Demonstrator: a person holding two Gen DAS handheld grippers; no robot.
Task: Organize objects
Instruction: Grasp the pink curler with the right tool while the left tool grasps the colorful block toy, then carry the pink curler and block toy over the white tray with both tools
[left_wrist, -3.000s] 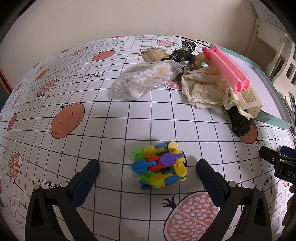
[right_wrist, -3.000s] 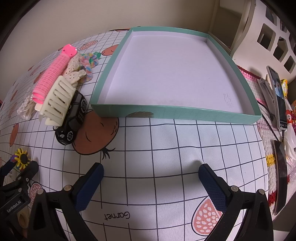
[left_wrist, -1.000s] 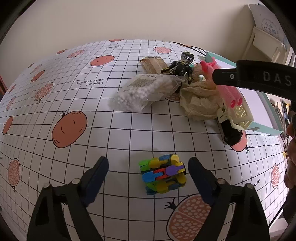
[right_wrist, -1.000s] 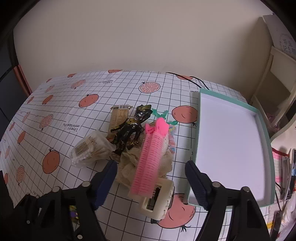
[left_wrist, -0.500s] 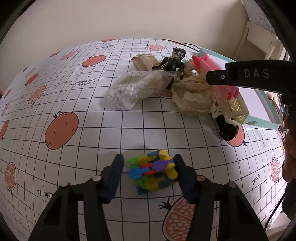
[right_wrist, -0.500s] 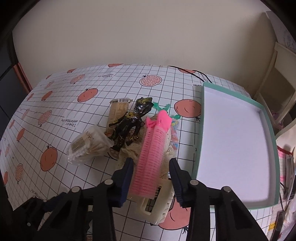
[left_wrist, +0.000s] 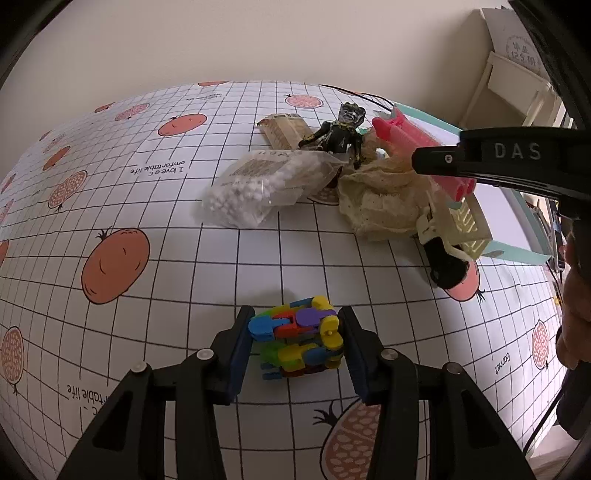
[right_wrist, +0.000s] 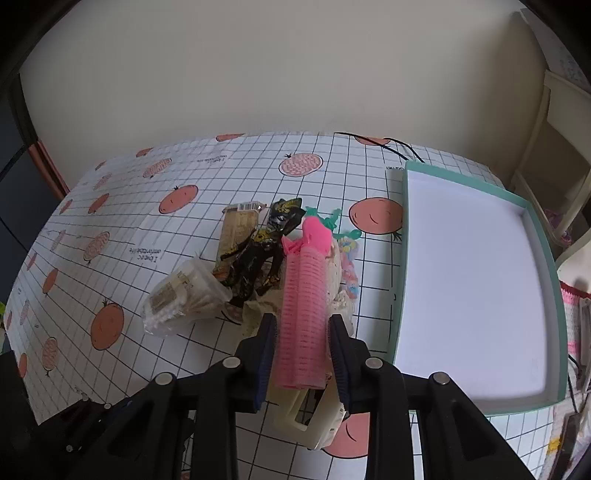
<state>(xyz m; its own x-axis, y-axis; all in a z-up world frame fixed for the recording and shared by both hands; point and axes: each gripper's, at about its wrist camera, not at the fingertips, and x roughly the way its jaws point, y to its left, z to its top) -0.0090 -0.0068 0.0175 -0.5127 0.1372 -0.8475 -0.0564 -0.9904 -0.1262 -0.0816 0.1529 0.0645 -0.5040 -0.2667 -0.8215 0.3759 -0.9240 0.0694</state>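
A multicoloured block toy (left_wrist: 297, 338) sits on the tablecloth, and my left gripper (left_wrist: 295, 347) is shut on it, a pad on each side. My right gripper (right_wrist: 302, 347) is shut on the pink hair rollers (right_wrist: 304, 306), which lie atop a cream claw clip (right_wrist: 312, 417) and a cream lace cloth (left_wrist: 380, 203). In the left wrist view the right gripper's black arm (left_wrist: 498, 162) crosses over the pile. The teal tray (right_wrist: 546, 251) with a white floor lies to the right, with nothing in it.
A black figurine (right_wrist: 258, 251), a bag of cotton swabs (left_wrist: 266, 188), a brown packet (right_wrist: 238, 229) and pastel hair ties (right_wrist: 349, 258) lie in the pile. A black toy car (left_wrist: 445, 266) sits under the clip. A hand (left_wrist: 576, 314) shows at right.
Both grippers have gone from open to shut: the left closed on the block toy, the right moved over the pile and closed on the pink rollers.
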